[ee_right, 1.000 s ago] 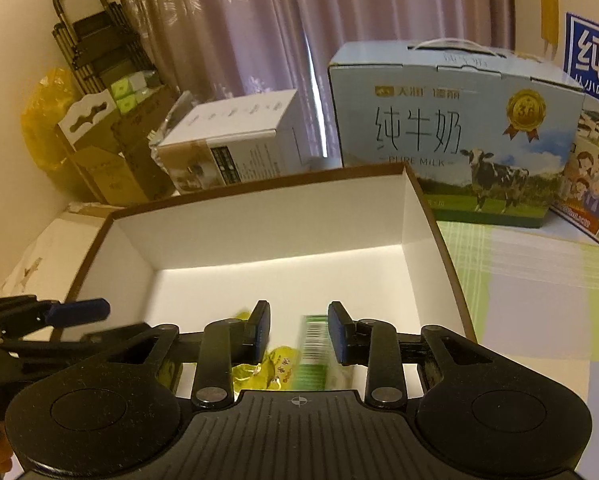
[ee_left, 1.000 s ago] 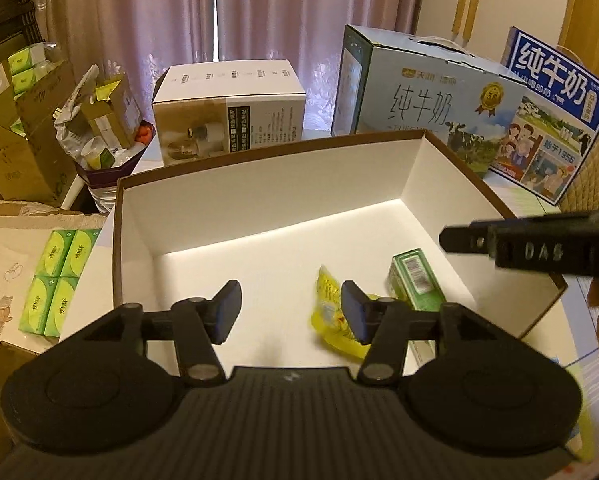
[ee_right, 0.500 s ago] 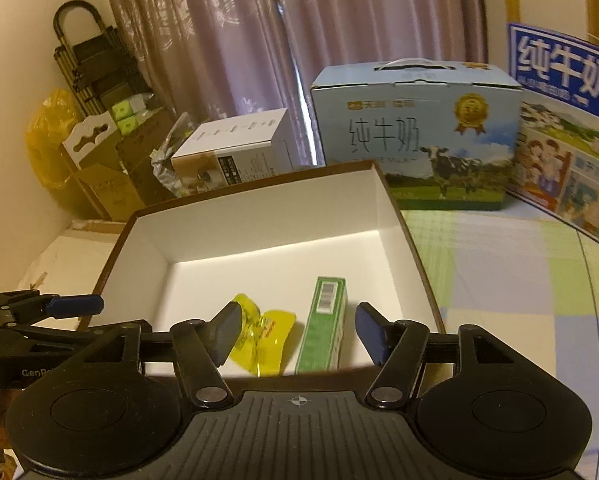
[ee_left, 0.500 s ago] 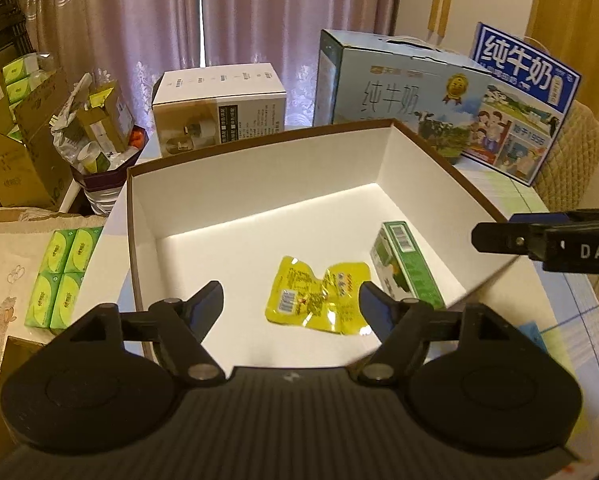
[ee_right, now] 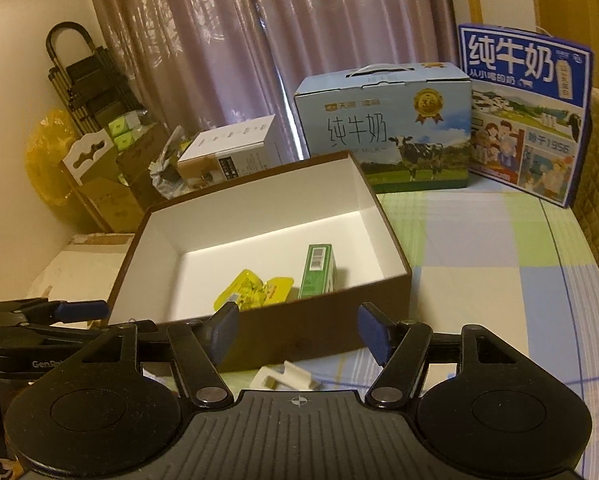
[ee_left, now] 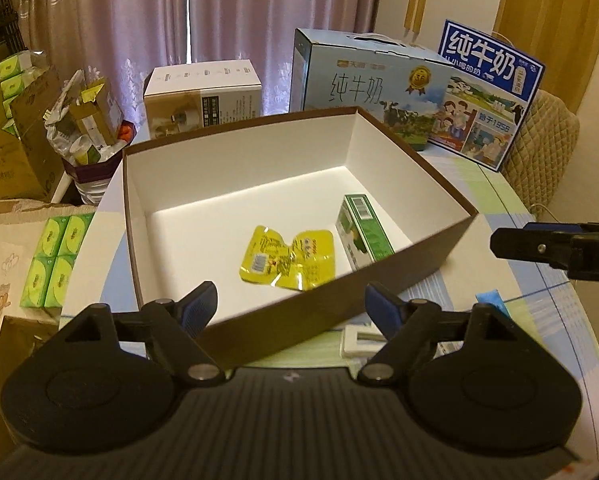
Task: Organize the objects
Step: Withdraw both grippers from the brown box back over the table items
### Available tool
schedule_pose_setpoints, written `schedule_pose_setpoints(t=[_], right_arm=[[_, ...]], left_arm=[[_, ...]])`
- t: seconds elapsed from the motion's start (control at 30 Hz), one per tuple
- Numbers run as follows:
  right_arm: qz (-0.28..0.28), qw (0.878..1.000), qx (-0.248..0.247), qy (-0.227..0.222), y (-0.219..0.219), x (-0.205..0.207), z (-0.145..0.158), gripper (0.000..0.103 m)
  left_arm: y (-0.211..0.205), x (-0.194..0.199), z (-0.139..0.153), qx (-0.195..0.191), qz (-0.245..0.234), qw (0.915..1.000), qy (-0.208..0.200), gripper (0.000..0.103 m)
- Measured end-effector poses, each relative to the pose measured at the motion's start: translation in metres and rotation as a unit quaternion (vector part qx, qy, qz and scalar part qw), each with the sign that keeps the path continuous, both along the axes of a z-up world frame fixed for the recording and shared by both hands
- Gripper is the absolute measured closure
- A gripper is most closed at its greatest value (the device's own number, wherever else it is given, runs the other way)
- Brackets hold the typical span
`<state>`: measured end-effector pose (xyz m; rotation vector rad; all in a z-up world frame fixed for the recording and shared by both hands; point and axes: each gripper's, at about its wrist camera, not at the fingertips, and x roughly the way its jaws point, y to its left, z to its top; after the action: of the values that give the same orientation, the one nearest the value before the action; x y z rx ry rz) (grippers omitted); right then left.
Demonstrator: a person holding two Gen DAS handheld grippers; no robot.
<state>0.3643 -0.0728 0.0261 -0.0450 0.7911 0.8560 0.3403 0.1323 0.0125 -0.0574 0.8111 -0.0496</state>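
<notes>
Brown-sided storage box [ee_left: 379, 280] with a white interior sits on the checked tabletop [ee_right: 499, 264], already holding two items near its front wall: a crumpled yellow snack pouch [ee_left: 287, 258] and, just to its right, a green carton [ee_left: 361, 232] lying flat with its barcode end toward the box's far wall, its long axis running front to back. Both grippers hang outside the box, in front of its near wall and angled down. The left gripper [ee_left: 291, 308] has just been spreading its blue-padded jaws and nothing lies between them; the right gripper [ee_right: 299, 330] stands parted at a moderate width, likewise empty. What seems to be the next candidate is a small white plastic piece [ee_right: 285, 378] resting on the tabletop just in front of the box's near wall, close beneath both grippers; in the right wrist view it lies almost centred below the right gripper, which looks the better placed to take it, though the left is also near. Its exact shape is hard to tell. Along the tabletop's far edge stand two milk cases: a pale blue one [ee_right: 383, 128] reading "纯牛奶" and "PURE MILK" with a cow and a gold medal, and a darker blue one [ee_right: 527, 120] reading "纯牛奶" and "1956". A white product box [ee_left: 203, 96] sits at the far left, and green tissue packs [ee_left: 55, 256] lie off the tabletop's left edge.
</notes>
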Motion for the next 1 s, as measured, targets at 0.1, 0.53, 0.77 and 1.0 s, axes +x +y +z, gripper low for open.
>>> schedule_pose_setpoints(t=[0.1, 0.53, 0.77, 1.0], right_arm=[[0.001, 1.000, 0.003, -0.004, -0.010, -0.008, 0.003, 0.040], [0.034, 0.999, -0.005, -0.004, -0.060, -0.029, -0.001, 0.040], [0.055, 0.998, -0.006, 0.007, -0.091, -0.033, -0.006, 0.040], [0.070, 0.997, -0.013, 0.023, -0.119, -0.034, -0.018, 0.040]], left_arm=[[-0.004, -0.012, 0.000, -0.002, 0.003, 1.0000, 0.003, 0.024], [-0.032, -0.065, -0.002, 0.009, 0.047, 0.9986, 0.022, 0.024], [-0.053, -0.090, -0.001, 0.014, 0.077, 0.9966, 0.027, 0.024], [-0.073, -0.109, -0.006, 0.019, 0.102, 0.9939, 0.035, 0.024]])
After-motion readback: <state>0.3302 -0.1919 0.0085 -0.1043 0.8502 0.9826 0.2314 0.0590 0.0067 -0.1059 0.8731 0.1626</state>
